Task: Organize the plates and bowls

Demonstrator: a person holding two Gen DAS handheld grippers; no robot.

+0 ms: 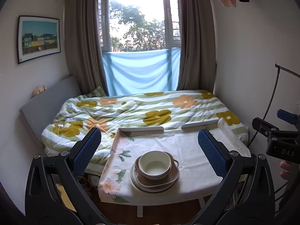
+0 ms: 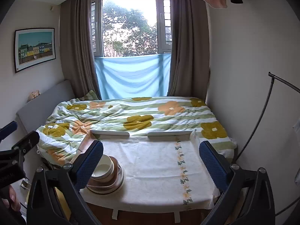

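Observation:
A cream bowl [image 1: 155, 164] sits on a brown dish with handles [image 1: 168, 178], which rests on a cream plate [image 1: 136, 184]. The stack stands near the front edge of a small table under a floral cloth [image 1: 187, 150]. My left gripper [image 1: 149, 146] is open and empty, held above and in front of the stack. In the right wrist view the stack [image 2: 106, 176] is at the table's left, partly hidden behind the left finger. My right gripper [image 2: 151, 159] is open and empty over the table's bare middle [image 2: 153, 168].
A bed with a flowered quilt [image 1: 140, 110] lies behind the table, under a curtained window. White raised rails [image 1: 142, 129] run along the table's far edge. A black lamp pole [image 2: 262, 116] curves at the right wall. The other gripper [image 1: 277, 138] shows at the right edge.

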